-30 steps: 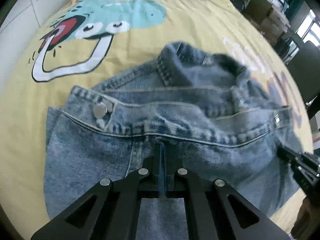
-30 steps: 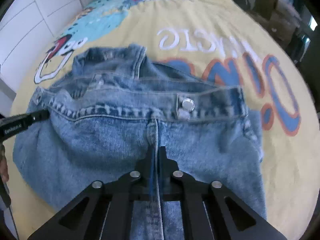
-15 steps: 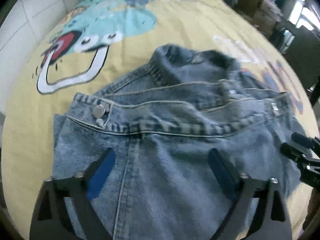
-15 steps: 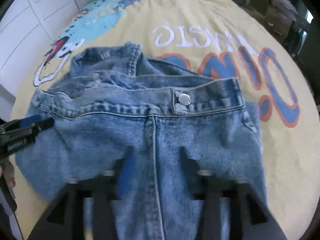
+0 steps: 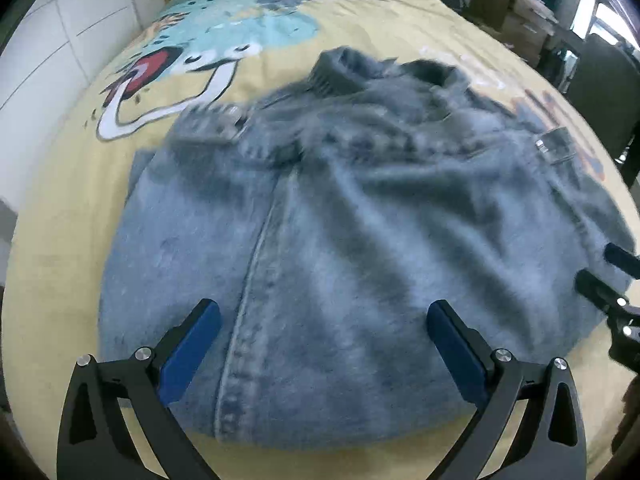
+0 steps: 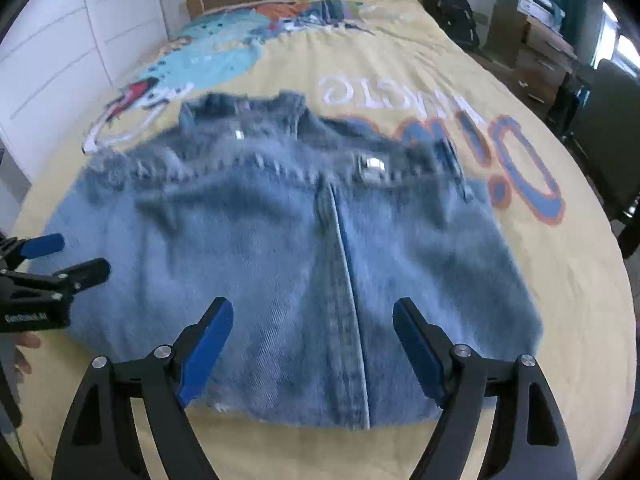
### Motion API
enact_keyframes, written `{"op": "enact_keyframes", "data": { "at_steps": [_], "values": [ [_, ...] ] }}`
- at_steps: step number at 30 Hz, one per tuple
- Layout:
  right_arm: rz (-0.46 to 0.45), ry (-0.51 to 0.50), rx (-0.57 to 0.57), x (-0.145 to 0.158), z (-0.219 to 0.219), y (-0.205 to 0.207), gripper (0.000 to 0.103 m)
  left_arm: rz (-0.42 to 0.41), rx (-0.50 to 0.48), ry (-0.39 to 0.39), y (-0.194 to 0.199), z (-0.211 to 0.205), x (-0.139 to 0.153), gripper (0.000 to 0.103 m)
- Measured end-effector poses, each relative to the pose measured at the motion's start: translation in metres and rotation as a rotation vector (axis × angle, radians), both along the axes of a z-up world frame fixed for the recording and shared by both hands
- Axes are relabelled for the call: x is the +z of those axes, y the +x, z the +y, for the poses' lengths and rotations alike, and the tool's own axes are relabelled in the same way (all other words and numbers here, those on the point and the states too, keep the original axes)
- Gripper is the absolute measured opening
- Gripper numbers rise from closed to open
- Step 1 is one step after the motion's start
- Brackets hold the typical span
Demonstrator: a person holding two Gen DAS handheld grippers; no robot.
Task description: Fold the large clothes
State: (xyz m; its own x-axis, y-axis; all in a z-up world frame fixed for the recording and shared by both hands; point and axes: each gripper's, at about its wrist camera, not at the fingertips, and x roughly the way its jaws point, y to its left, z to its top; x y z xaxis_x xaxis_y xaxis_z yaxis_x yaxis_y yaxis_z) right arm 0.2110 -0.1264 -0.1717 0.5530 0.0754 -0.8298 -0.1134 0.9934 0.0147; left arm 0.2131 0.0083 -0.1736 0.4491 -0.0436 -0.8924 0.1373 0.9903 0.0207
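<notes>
Because the denim jacket (image 6: 304, 264) lies folded in a thick bundle on the yellow bed cover (image 6: 400, 64), I judge it heavy and fairly stiff for cloth: it should hold a crease, yet it will sag and drag if lifted by one corner alone. The layers are several deep near the band with the metal button (image 6: 371, 165), so a pinch there would be bulky; the thinner near edge, or the stitched seam (image 5: 248, 280) running down the panel, looks like firmer purchase. Denim is not slippery, so I expect the blue pads to bite well. My left gripper (image 5: 320, 340) hangs spread wide just above the near hem, grasping nothing, and my right gripper (image 6: 312, 340) is likewise released, jaws parted over the same edge. Each is visible at the side of the other's view. Around the bed stand white cupboards (image 6: 60, 60) and stacked boxes (image 6: 532, 36).
</notes>
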Motion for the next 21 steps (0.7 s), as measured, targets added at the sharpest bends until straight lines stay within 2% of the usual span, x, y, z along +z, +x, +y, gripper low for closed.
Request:
{"op": "enact_keyframes", "data": {
  "at_steps": [3,5,7,9,12,16,19,21],
  "values": [
    [-0.019,-0.045,0.008,-0.01,-0.001,-0.007,0.083,-0.004,0.004,0.036,-0.003,0.009,-0.008,0.102],
    [-0.018,-0.097,-0.013,-0.014,-0.007,-0.006,0.084,-0.015,0.006,0.018,-0.004,0.019,-0.01,0.102],
    [-0.012,-0.071,-0.044,-0.018,-0.023,-0.005,0.084,-0.01,0.016,0.012,-0.004,0.026,-0.014,0.102],
    [0.004,-0.043,-0.085,-0.023,-0.039,-0.004,0.103,-0.001,0.026,-0.02,-0.004,0.032,-0.017,0.102],
    [0.012,0.018,-0.1,-0.026,-0.055,-0.005,0.102,-0.006,0.037,-0.03,-0.007,0.033,-0.016,0.102],
    [0.015,0.0,-0.08,-0.024,-0.052,-0.007,0.102,0.007,0.029,-0.044,-0.007,0.034,-0.014,0.102],
    [0.024,0.011,-0.08,-0.012,-0.055,-0.012,0.102,0.054,0.023,-0.049,-0.008,0.038,-0.002,0.102],
    [0.032,0.032,-0.076,-0.004,-0.059,-0.02,0.102,0.029,0.033,-0.075,-0.014,0.047,0.013,0.102]
  ]
}}
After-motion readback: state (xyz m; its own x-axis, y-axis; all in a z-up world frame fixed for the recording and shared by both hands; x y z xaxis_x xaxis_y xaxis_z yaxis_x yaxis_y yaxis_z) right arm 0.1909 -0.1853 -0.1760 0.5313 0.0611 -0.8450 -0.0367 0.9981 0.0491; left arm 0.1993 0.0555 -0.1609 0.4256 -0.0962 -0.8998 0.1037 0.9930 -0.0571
